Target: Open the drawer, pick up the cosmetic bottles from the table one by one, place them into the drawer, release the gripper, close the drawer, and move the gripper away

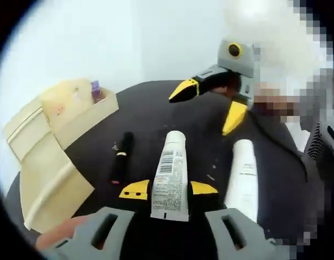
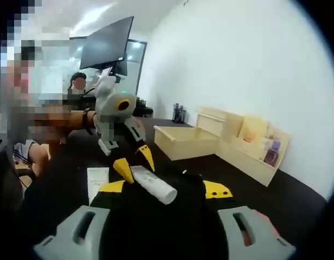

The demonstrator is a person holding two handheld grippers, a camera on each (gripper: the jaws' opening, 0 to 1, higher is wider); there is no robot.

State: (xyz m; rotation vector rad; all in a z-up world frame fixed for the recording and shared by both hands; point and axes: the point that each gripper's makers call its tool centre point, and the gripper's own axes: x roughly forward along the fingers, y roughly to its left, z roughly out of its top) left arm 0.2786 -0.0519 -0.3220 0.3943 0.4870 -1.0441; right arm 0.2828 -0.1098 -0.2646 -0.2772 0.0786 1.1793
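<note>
- A white tube (image 1: 170,176) is seen between the yellow pads of the left gripper (image 1: 168,190), apparently held there; in the right gripper view the same tube (image 2: 153,184) sits in that gripper (image 2: 133,161).
- The right gripper (image 2: 164,190) is spread wide and holds nothing.
- The tube should be kept level and carried over the open drawer (image 2: 187,141) before release.
- A second white tube (image 1: 243,176) and a black pen-like stick (image 1: 122,157) lie on the dark counter (image 1: 151,111).
- White walls and a monitor (image 2: 107,43) are visible.
</note>
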